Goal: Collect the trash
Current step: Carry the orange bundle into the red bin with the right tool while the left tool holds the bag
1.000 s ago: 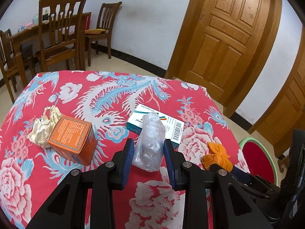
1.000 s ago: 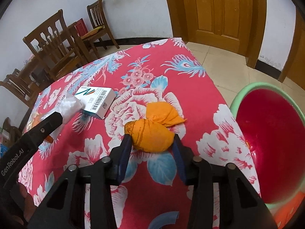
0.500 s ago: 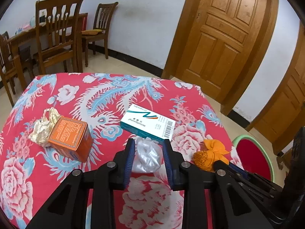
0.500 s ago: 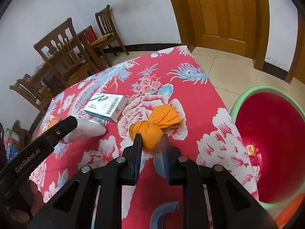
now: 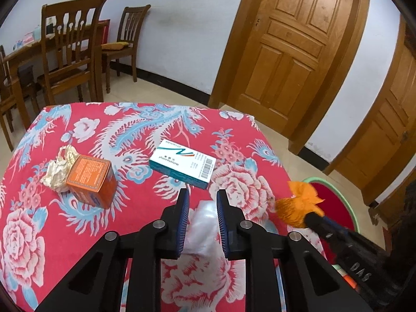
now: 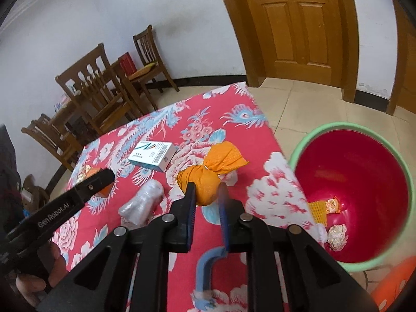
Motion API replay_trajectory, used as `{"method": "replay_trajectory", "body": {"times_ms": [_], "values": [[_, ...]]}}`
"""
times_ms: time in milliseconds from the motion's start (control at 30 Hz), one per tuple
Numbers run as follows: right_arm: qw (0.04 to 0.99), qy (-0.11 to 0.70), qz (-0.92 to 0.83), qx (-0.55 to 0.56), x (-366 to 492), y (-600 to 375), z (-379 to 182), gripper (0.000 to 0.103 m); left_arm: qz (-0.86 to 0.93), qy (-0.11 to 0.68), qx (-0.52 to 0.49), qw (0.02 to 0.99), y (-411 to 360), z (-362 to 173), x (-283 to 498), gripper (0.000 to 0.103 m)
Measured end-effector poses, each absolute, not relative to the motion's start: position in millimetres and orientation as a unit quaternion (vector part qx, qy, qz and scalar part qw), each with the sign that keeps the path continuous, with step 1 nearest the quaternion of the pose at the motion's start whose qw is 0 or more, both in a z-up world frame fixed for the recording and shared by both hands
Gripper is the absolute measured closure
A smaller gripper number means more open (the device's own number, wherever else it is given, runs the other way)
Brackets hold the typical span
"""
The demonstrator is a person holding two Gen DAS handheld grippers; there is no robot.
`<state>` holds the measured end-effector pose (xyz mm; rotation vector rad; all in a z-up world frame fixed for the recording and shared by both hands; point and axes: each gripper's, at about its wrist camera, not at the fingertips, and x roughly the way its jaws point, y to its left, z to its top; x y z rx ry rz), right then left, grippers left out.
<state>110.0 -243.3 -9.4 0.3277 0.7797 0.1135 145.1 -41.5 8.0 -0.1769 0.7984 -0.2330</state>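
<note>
A crumpled clear plastic bag (image 5: pixel 201 223) fills the gap between the blue pads of my left gripper (image 5: pixel 202 192), whose jaws are closing and pressing its sides. In the right wrist view the bag (image 6: pixel 141 205) lies low beside one of its fingers (image 6: pixel 88 188), at or near the red flowered cloth (image 6: pixel 234 109). My right gripper (image 6: pixel 206 186) pinches an orange mesh bundle (image 6: pixel 200 176), its jaws still closing. The bundle (image 5: pixel 293 209) hangs above the table's right edge, left of the bin.
A red bin with a green rim (image 6: pixel 338 124) stands on the floor to the right and holds several scraps. A white and teal carton (image 5: pixel 182 163), an orange box (image 5: pixel 89 176) and crumpled cream paper (image 5: pixel 58 167) lie on the cloth. Wooden chairs (image 5: pixel 70 46) stand behind.
Both pairs of jaws narrowed. The right one closed on the orange bundle and raised it off the cloth. The plastic bag, upright before, now sits lower and smaller between the left pads.
</note>
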Motion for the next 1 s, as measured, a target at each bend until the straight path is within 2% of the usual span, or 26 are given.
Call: {"method": "replay_trajectory", "body": {"times_ms": [200, 267, 333, 600, 700, 1000], "values": [[0.914, 0.363, 0.043, 0.177, 95.5, -262.4, -3.3, 0.084, -0.108, 0.405, -0.085, 0.904, -38.9, 0.4, 144.5, 0.080], [0.914, 0.362, 0.039, 0.182, 92.7, -268.7, -3.8, 0.084, -0.108, 0.414, -0.081, 0.900, -40.5, -3.9, 144.9, 0.070], [0.913, 0.361, 0.033, 0.187, 89.5, -275.2, -4.8, 0.084, -0.109, 0.420, -0.075, 0.898, -43.5, -7.7, 144.8, 0.066], [0.910, 0.360, 0.010, 0.208, 77.1, -301.6, -8.2, 0.084, -0.123, 0.453, -0.052, 0.881, -60.3, -27.1, 146.3, 0.065], [0.909, 0.359, 0.002, 0.213, 71.1, -309.7, -9.0, 0.084, -0.122, 0.462, -0.047, 0.877, -64.1, -33.1, 148.7, 0.058], [0.904, 0.359, -0.029, 0.229, 55.4, -337.0, -15.8, 0.084, -0.110, 0.469, -0.029, 0.876, -72.3, -46.1, 155.7, 0.058]]}}
